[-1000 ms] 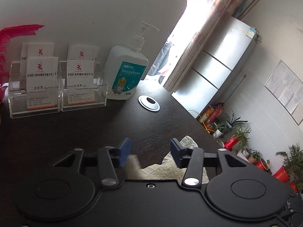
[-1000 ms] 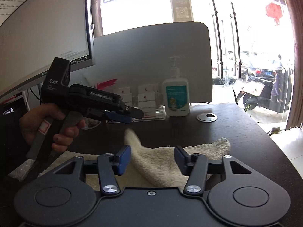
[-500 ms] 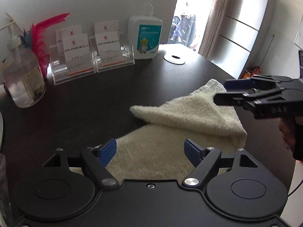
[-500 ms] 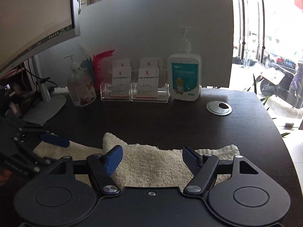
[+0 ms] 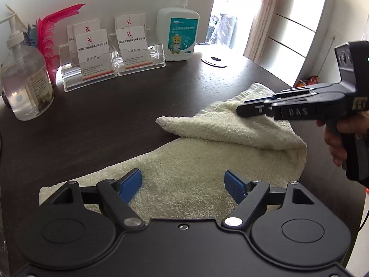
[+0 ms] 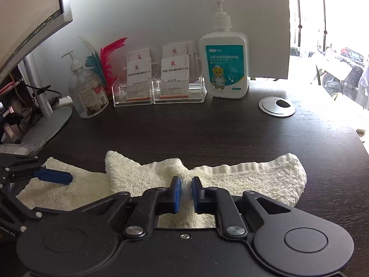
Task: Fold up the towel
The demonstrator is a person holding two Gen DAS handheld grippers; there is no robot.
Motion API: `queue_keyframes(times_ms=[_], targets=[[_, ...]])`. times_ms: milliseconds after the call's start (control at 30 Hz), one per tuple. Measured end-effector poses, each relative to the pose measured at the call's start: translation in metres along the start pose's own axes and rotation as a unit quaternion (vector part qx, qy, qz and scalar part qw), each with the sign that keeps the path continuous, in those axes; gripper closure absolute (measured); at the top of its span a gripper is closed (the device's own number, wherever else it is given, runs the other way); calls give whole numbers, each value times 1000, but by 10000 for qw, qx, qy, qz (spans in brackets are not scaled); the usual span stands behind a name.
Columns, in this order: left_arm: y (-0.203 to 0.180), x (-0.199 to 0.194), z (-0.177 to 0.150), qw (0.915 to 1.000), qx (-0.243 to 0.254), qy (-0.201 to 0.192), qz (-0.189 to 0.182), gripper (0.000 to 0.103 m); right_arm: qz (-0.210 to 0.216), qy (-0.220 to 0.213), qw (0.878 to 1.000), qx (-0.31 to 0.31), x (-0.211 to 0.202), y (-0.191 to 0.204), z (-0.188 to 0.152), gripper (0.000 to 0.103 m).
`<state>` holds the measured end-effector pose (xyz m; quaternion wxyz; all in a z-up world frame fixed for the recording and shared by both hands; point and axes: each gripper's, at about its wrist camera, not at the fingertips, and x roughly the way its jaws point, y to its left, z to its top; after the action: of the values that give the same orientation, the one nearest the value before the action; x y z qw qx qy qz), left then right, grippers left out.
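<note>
A cream towel (image 5: 184, 161) lies on the dark table (image 5: 103, 124), its right part folded over into a flap whose point faces left. My left gripper (image 5: 182, 177) hovers open over the towel's near left part, nothing between its blue pads. My right gripper (image 6: 185, 182) is closing its jaws, and the pads pinch a raised ridge of the towel (image 6: 242, 180) near its far edge. In the left wrist view the right gripper (image 5: 239, 110) reaches in from the right, a hand behind it. A left finger (image 6: 55, 176) shows above the towel's left end.
Along the back stand a white pump bottle (image 6: 224, 69), two clear card holders (image 6: 156, 92), a clear pump bottle (image 6: 88, 92) and a red feather (image 6: 110, 57). A metal cable grommet (image 6: 276, 107) sits at the back right. A monitor stand (image 6: 46, 120) is at the left.
The right gripper's jaws have closed on a ridge of the towel. The left gripper came back and down over the towel's left part. The raised towel corner now lies flat as a flap.
</note>
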<state>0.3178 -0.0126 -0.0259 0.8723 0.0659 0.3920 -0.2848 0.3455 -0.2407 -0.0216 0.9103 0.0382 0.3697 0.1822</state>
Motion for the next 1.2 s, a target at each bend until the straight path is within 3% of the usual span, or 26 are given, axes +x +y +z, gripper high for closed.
queue_keyframes(times_ms=[200, 333, 400, 500, 600, 633, 667, 733, 767, 800, 900, 967, 1100, 1200], targets=[[-6, -1, -3, 9999, 81, -18, 125, 20, -59, -261, 9996, 82, -15, -3, 0, 94], [-9, -1, -4, 9998, 127, -26, 182, 19, -136, -864, 9925, 857, -53, -31, -11, 94], [-9, -1, -3, 9997, 134, -14, 181, 19, -211, -1254, 9816, 1428, -82, -53, -27, 94], [-10, -1, -2, 9998, 145, 6, 163, 18, -493, -1679, 9537, 2446, -125, -90, -71, 94], [-10, 0, -3, 9997, 200, 10, 129, 16, -909, -1716, 9293, 3142, -145, -117, -110, 93], [-10, 0, -3, 9997, 222, 9, 133, 16, -1028, -1679, 9267, 3201, -148, -122, -116, 93], [-11, 0, -4, 9996, 256, 9, 150, 16, -1096, -1666, 9273, 3168, -149, -124, -117, 92], [-12, 0, -5, 9995, 264, 0, 170, 16, -1068, -1633, 9408, 2773, -144, -117, -104, 67], [-13, 0, -5, 9995, 252, -5, 187, 16, -1014, -1597, 9491, 2519, -139, -112, -95, 46], [-13, 0, -6, 9995, 225, -9, 206, 16, -986, -1568, 9560, 2274, -134, -107, -87, 42], [-14, 1, -5, 9995, 201, -11, 245, 16, -1092, -1530, 9681, 1656, -118, -98, -66, 42], [-14, 1, -5, 9995, 210, -4, 251, 15, -994, -1452, 9711, 1611, -109, -105, -62, 42], [-14, 1, -6, 9994, 256, -1, 234, 15, -408, -1314, 9796, 1463, -95, -124, -62, 40], [-15, 1, -6, 9993, 259, -3, 255, 15, -298, -1140, 9842, 1319, -88, -137, -61, 39]])
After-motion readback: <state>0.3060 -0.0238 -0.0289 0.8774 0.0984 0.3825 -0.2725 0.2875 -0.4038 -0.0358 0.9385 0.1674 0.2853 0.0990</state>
